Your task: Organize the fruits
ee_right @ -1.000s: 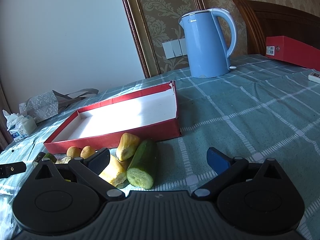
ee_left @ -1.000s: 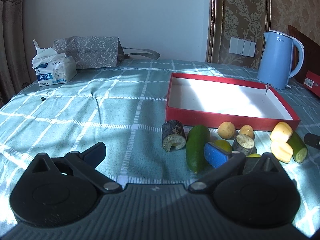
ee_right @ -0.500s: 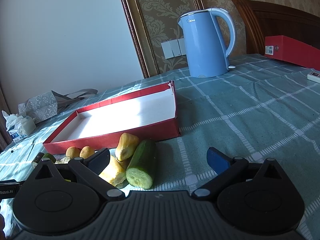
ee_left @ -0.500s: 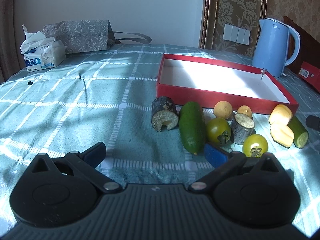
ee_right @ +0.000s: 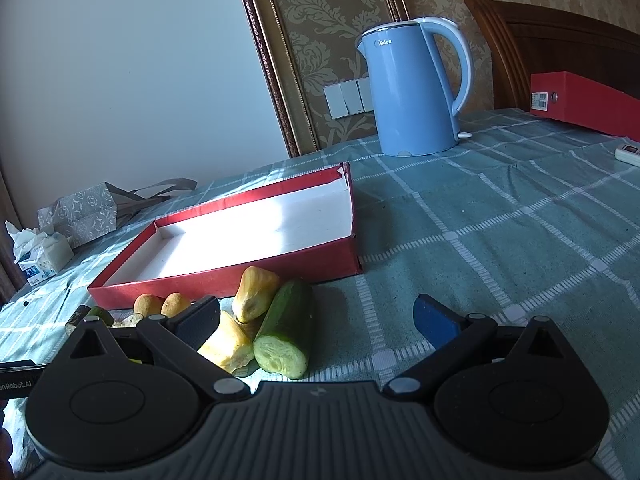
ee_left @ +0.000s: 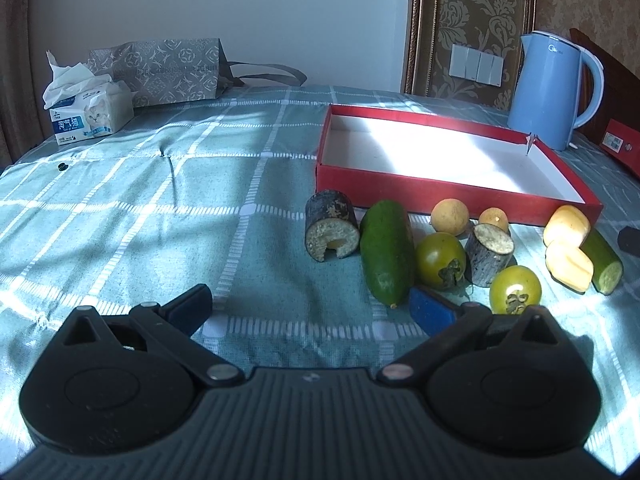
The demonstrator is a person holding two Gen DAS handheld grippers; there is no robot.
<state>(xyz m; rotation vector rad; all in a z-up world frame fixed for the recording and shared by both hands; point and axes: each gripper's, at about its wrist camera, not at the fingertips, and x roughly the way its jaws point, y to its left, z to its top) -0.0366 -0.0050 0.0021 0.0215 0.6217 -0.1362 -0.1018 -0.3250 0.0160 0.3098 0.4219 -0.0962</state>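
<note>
My left fingers [ee_left: 312, 307] are spread wide with nothing between them, hovering low over the tabletop [ee_left: 168, 224]. Compared with a second ago I've pulled back and up a bit on that side: the blue pad was covering part of the pile then, and now both green tomatoes [ee_left: 440, 260] show in full, with the pad just short of the big cucumber [ee_left: 386, 250]. So no grab yet, I'm basically lining up.

My right fingers [ee_right: 316, 320] are apart too, also empty, and they've barely budged. The cut cucumber piece [ee_right: 286, 332] and 2 yellow chunks [ee_right: 228, 344] sit right between them.

Everything else is loose in a row in front of the red tray [ee_left: 440, 184]: 2 dark stubby cut pieces [ee_left: 331, 229], 2 small tan round fruits [ee_left: 449, 216]. The tray is empty, so I'd say nothing is sorted yet.

Room-wise, the left half of the cloth is wide open. The fruit is packed tight, some pieces touching, and it's near the tray's front wall, so I figure a pick has to clear that lip. The blue kettle [ee_right: 412, 92] stands beyond the tray's far corner, worth minding. The tissue pack [ee_left: 90, 114] and grey bag [ee_left: 160, 70] are well off at the back.
</note>
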